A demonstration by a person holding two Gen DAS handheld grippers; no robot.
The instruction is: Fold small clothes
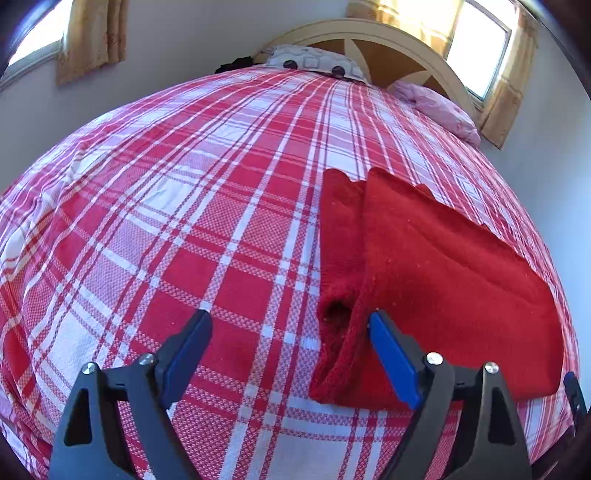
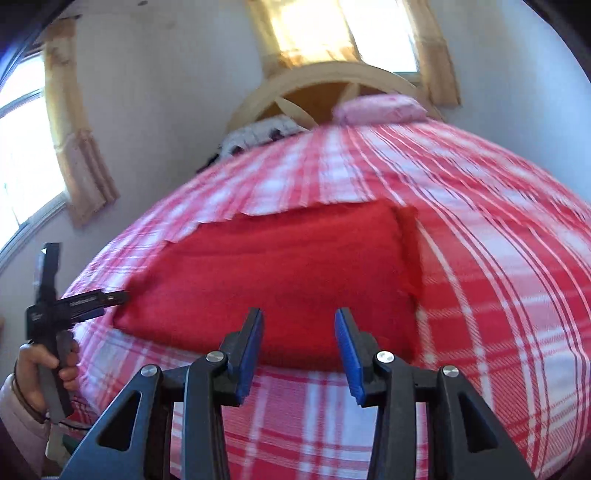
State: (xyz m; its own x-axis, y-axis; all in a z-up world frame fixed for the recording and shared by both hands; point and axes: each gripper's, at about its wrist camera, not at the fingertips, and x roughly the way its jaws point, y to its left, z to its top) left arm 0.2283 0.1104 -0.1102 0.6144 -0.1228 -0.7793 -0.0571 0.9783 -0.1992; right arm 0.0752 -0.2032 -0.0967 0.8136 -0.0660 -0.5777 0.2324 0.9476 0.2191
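Bed (image 1: 184, 221) under red-and-white plaid cover, filling both views; arched headboard (image 1: 369, 33) and pillows (image 1: 314, 61) at far end. Folded red cloth (image 1: 443, 277) flat on near right part of bed. Left gripper (image 1: 290, 325) at cloth's near left corner, fingers (image 1: 388, 354) wide apart, holding nothing. Right gripper (image 2: 299, 325) above cloth's near edge, fingers (image 2: 349, 350) apart, holding nothing; view blurred.

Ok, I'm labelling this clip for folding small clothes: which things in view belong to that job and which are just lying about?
Part of the job:
red knit garment, folded on the plaid bedspread
left hand-held gripper, open
right hand-held gripper, open

Just lying about:
pink pillow
patterned pillow
headboard
curtains
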